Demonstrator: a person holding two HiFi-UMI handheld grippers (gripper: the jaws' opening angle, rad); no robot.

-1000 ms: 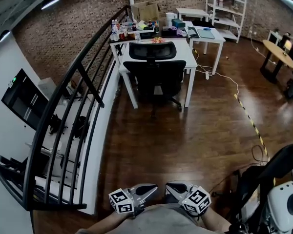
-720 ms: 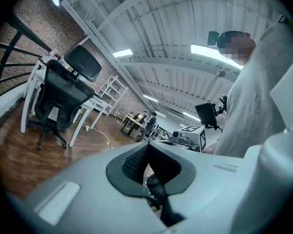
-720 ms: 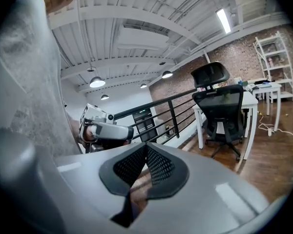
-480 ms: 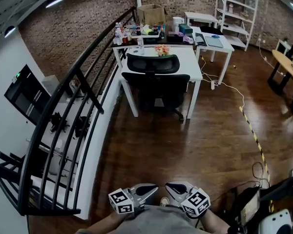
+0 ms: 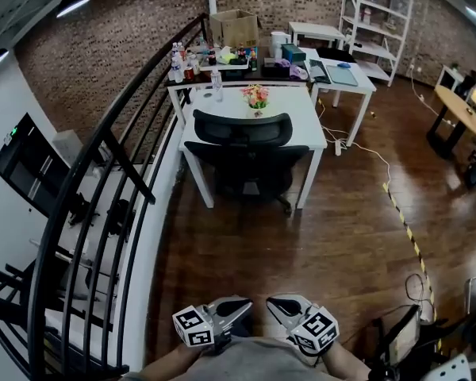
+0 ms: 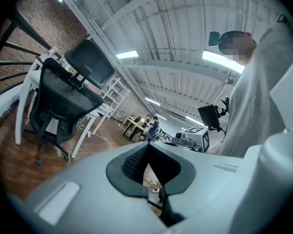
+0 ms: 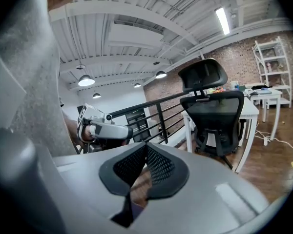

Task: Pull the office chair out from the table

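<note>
- The black mesh-backed office chair [image 5: 246,145] is tucked in at the near side of the white rectangular tabletop [image 5: 297,119]. Its seat is under the top, between the two near legs, and its backrest and headrest face the person.
- A small pot of pink and orange flowers [image 5: 255,95] stands on the tabletop just behind the headrest. Bottles and boxes crowd the far edge.
- The left tongs [image 6: 147,150] and right tongs [image 7: 146,150] are both fully closed with nothing between the pads. They are held side by side close to the person's body, well apart from the chair.
- My reading is that the step in hand is the approach, with no contact yet across the dark wooden floor [image 5: 301,244].
- To do it well, come up square behind the backrest and open both sets of tongs before reaching it.
- The top edge of the backrest, one grip on each side of the headrest stem, looks the firmest hold. The mesh itself would probably give.
- Pull straight back, level and slow, so the wheeled base rolls out between the table legs. A skewed pull could catch a leg and shake the flowers.
- The black metal railing [image 5: 103,157] runs close along the left, so I would draw the chair back toward the open floor, not toward that side.
- A white cable trails on the floor to the right of the table; it seems clear of a straight pull.
</note>
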